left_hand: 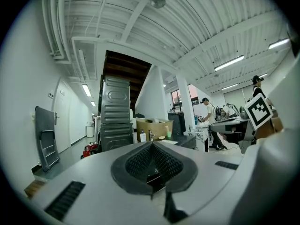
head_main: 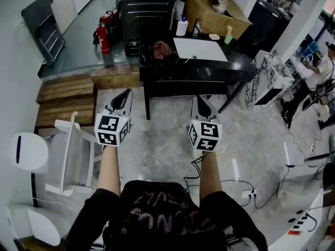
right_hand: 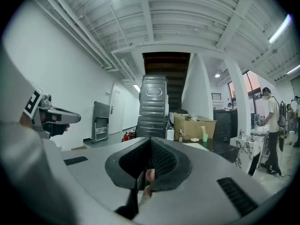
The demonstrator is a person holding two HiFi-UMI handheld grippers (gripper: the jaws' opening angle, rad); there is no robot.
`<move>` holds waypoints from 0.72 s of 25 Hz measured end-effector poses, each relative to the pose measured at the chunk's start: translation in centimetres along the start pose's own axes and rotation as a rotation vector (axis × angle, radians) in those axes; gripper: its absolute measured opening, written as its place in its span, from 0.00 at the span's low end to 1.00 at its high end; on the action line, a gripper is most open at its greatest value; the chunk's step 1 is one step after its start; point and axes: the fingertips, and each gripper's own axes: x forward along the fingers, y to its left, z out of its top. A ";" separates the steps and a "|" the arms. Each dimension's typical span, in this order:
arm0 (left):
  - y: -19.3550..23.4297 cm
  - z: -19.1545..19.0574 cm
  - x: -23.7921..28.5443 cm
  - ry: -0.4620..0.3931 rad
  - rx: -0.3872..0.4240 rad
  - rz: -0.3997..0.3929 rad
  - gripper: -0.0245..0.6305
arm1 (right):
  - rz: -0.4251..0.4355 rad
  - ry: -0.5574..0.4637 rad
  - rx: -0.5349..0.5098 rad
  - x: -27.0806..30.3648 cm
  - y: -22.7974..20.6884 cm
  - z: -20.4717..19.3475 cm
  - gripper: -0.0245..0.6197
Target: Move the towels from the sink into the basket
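A dark red towel (head_main: 162,50) lies bunched in a sink at the left end of the black table (head_main: 209,72), well ahead of me. My left gripper (head_main: 124,94) and right gripper (head_main: 200,100) are held level side by side above the floor, short of the table and apart from it. In the left gripper view the left gripper (left_hand: 151,146) has its jaws together with nothing between them. The right gripper (right_hand: 150,146) in its own view is likewise shut and empty. I can make out no basket in any view.
A white sheet (head_main: 200,49), a bottle (head_main: 181,26), a green cup (head_main: 229,34) and a cardboard box (head_main: 212,12) sit on or behind the table. A white chair (head_main: 70,156) stands at my left, wooden pallets (head_main: 65,95) beyond it. Cables (head_main: 241,190) cross the floor at right.
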 end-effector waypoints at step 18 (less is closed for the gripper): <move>1.1 -1.3 1.0 0.013 -0.016 -0.018 0.06 | -0.004 0.002 -0.009 1.4 0.9 -0.4 0.06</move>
